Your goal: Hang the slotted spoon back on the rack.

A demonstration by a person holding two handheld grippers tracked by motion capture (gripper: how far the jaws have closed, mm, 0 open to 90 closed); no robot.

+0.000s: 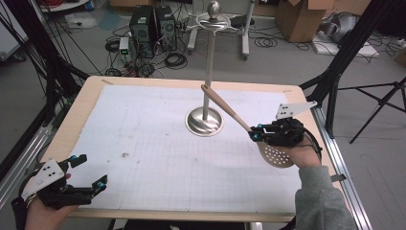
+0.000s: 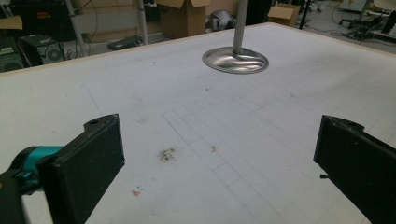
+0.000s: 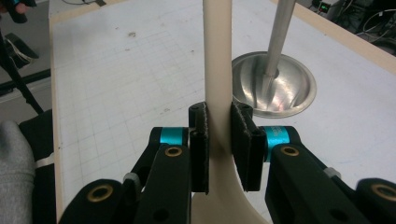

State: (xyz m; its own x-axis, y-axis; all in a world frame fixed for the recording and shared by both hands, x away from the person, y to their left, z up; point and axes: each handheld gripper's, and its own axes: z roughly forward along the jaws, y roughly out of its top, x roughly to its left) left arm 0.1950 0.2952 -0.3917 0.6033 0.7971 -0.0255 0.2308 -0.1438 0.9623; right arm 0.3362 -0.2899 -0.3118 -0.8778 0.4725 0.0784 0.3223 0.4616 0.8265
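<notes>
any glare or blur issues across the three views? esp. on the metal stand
High view: soft and low-res overall, mild sheen on the stand base. Left gripper view: base shows streaky reflections; near jaws slightly soft, mat grid faint. Right gripper view: sharpest; bright highlights on the base, slotted spoon handle evenly lit, right gripper crisp.

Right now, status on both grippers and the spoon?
Right gripper shut on slotted spoon handle, spoon lifted, tip near stand pole. Left gripper open, holding nothing, low at table's near-left corner. Nothing between spoon and stand.

Wooden table (image 1: 81,103), white gridded mat (image 1: 158,143), metal stand base (image 1: 204,121)
</notes>
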